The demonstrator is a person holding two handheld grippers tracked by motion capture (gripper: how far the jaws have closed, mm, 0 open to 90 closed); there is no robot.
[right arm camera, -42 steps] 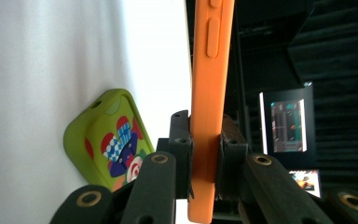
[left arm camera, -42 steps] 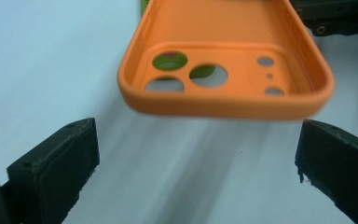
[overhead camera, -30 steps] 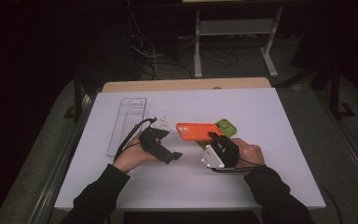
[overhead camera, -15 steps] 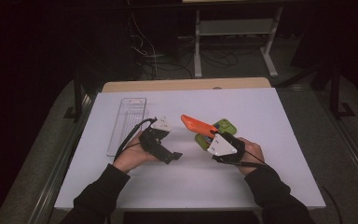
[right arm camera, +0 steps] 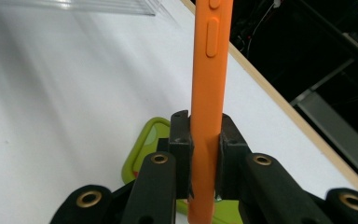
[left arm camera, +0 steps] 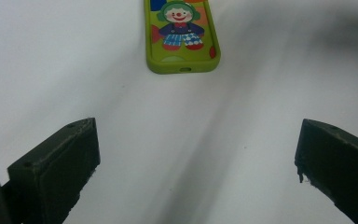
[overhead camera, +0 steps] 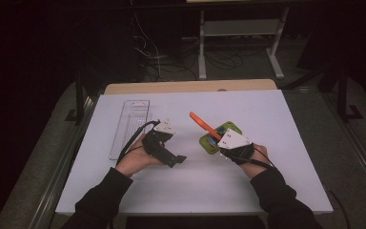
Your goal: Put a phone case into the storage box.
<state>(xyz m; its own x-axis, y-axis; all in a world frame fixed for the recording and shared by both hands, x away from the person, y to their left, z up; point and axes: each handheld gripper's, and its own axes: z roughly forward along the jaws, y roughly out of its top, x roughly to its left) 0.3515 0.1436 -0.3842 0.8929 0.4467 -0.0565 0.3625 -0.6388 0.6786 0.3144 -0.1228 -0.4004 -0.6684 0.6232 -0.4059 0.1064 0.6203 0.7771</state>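
In the high view the white tabletop (overhead camera: 267, 119) lies bare across its upper right and along the whole lower edge — easy passage there. Left of centre, a clear plastic tray (overhead camera: 129, 126) blocks a long strip, and at centre the orange phone case (overhead camera: 202, 125) stands on edge in the right gripper (overhead camera: 219, 140), over the green phone case (overhead camera: 219, 136). In the left gripper view, bare white surface separates the wide-apart jaws of the left gripper (left arm camera: 196, 158) from the green case at the top — nothing between.
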